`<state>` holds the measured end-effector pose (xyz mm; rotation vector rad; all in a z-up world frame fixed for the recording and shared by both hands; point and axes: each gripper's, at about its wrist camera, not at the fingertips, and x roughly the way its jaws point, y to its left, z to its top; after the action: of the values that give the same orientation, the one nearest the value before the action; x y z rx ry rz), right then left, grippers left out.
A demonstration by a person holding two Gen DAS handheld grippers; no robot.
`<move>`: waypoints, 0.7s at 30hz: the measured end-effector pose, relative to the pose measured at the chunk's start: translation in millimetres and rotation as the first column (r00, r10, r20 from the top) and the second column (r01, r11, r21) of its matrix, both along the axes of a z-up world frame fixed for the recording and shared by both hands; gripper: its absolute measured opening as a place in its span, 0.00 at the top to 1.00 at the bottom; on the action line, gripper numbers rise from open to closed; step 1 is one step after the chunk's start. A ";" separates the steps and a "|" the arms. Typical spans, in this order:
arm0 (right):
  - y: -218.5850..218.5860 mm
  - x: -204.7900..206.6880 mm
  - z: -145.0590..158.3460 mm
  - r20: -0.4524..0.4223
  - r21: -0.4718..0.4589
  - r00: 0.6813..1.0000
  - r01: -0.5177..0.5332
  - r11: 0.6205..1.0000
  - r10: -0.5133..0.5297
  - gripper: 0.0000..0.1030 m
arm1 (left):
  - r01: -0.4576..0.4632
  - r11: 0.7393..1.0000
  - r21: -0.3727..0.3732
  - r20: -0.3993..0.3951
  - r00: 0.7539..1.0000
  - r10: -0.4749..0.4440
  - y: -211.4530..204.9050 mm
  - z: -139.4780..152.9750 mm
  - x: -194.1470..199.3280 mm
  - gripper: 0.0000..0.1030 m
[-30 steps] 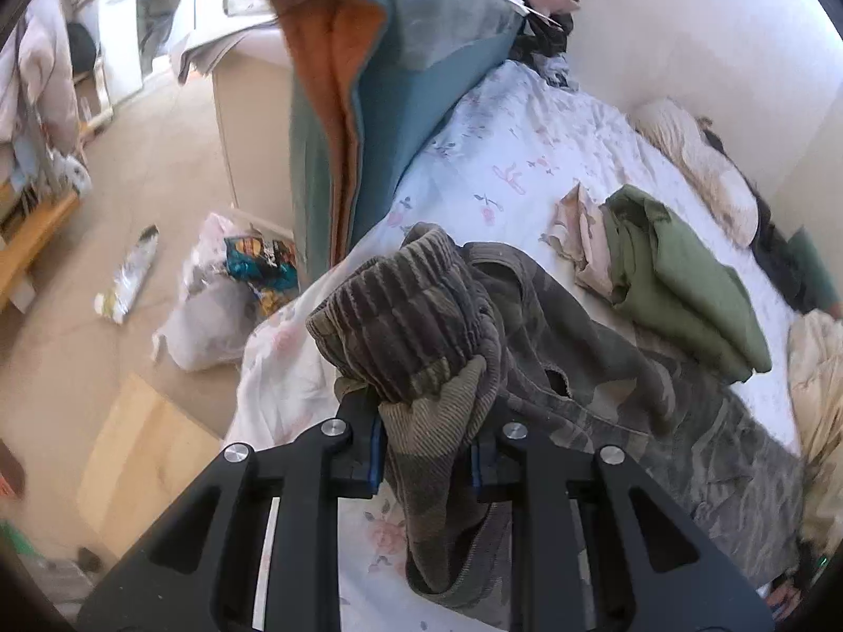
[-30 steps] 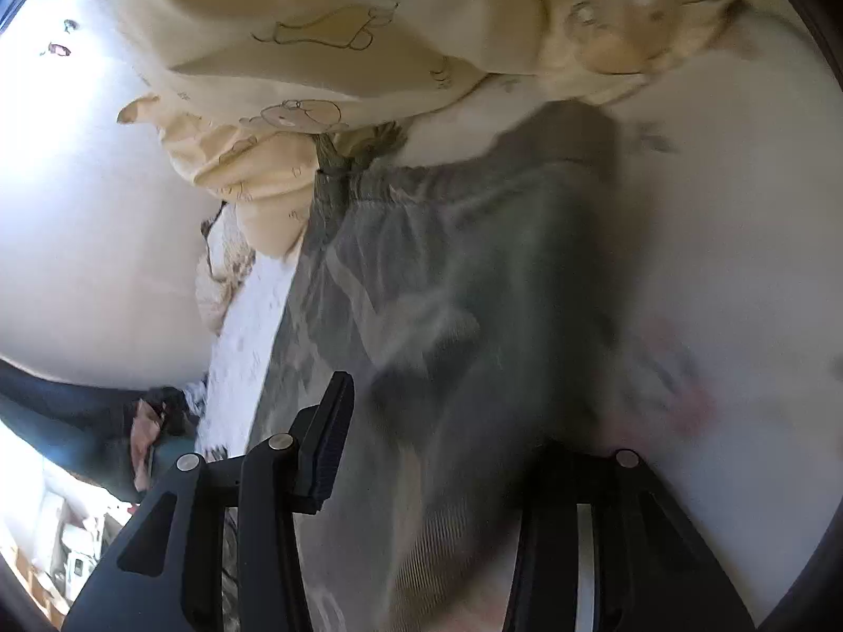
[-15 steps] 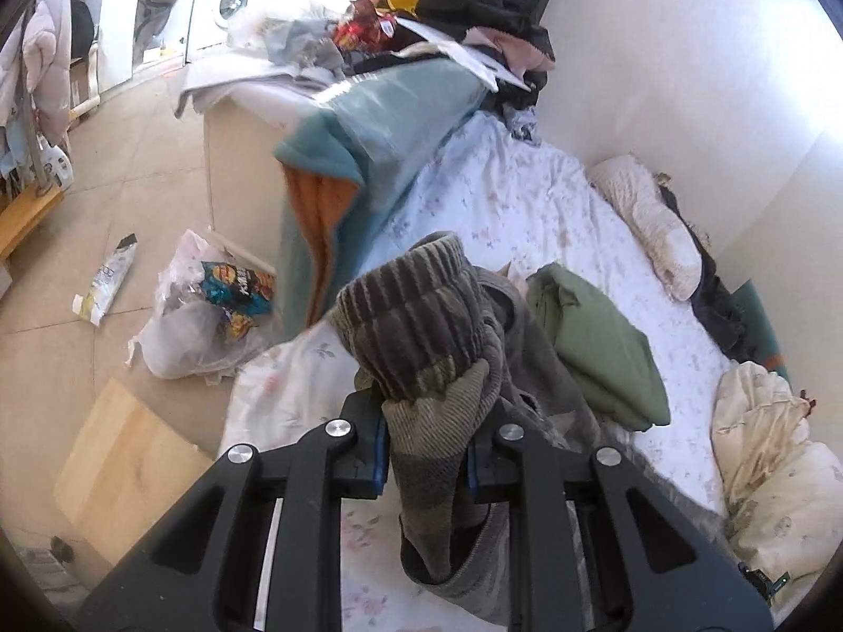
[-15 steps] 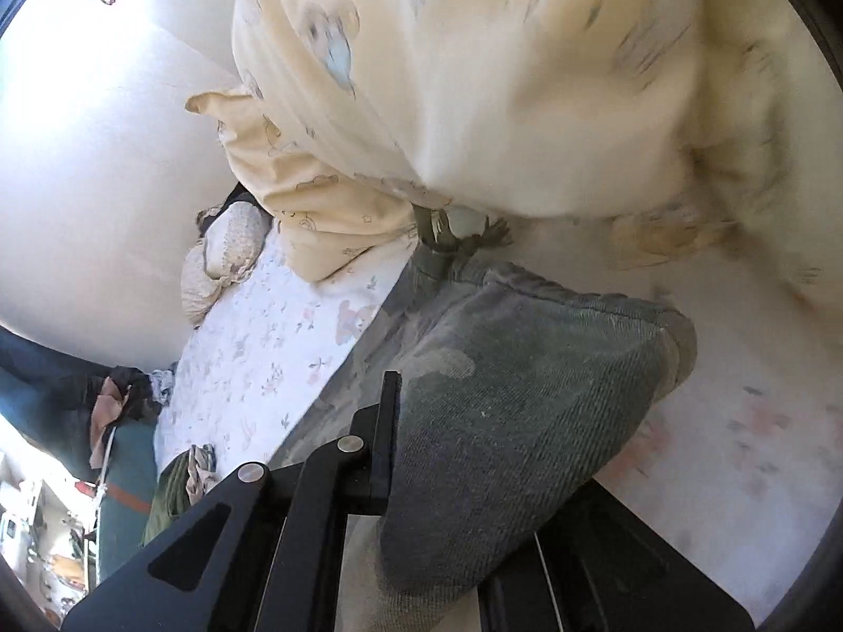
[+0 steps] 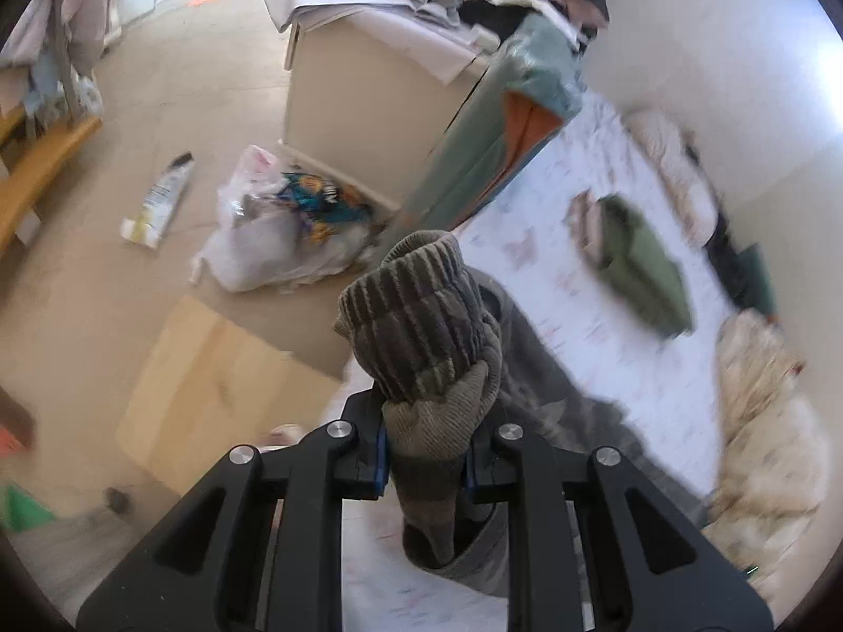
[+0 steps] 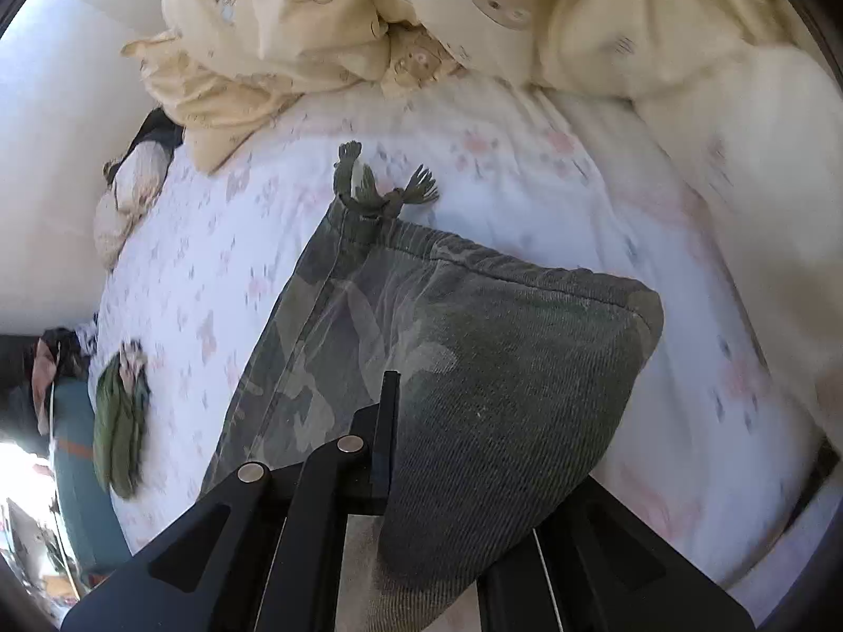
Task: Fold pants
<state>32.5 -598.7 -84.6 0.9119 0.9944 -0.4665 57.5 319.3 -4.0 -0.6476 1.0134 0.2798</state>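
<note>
Camouflage pants (image 6: 448,368) now lifting off the bed (image 6: 527,200), centre frame | left tongs (image 5: 425,466) clamping ribbed cuff (image 5: 416,316), right tongs (image 6: 448,474) pinching waistband corner, newly closed | I'm judging a fold starting | cream quilt (image 6: 369,16) upper frame; folded green garment (image 5: 640,258) right; cluttered floor (image 5: 158,105) left.

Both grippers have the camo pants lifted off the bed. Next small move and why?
Probably carry the left gripper, shut on the ribbed cuff, toward the right gripper, which pinches the waistband corner, so cuff meets waist. The camo pants hang stretched between them over the floral sheet, unfolded; the drawstring lies flat, with bare sheet around it.
</note>
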 end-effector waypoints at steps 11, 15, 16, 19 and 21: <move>14.2 3.6 -19.6 -0.489 -0.335 0.871 -0.142 0.932 -0.043 0.41 | 0.041 0.999 0.026 -0.133 0.990 -0.037 -13.9 -38.3 5.8 0.83; 33.1 6.1 23.3 -0.410 -0.448 0.910 -0.140 0.883 -0.063 0.41 | 0.070 0.996 0.060 -0.114 0.991 -0.062 -24.5 -31.0 14.5 0.83; 43.0 8.3 37.8 -0.355 -0.483 0.933 -0.131 0.866 -0.057 0.40 | 0.076 0.995 0.063 -0.109 0.992 -0.069 -26.0 -29.7 16.6 0.83; 120.4 21.4 89.0 -0.113 -0.530 0.980 -0.200 0.824 0.166 0.40 | 0.095 0.992 0.080 -0.081 0.993 -0.089 -36.9 -21.4 20.6 0.83; 197.7 39.5 91.7 0.034 -0.369 0.907 -0.379 0.849 0.419 0.47 | 0.111 0.989 0.096 -0.061 0.992 -0.106 -44.3 -15.2 23.0 0.83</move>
<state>72.0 -401.0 7.1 0.3825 0.9268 -0.2225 80.4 275.0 -19.2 -0.4947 1.0777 0.2522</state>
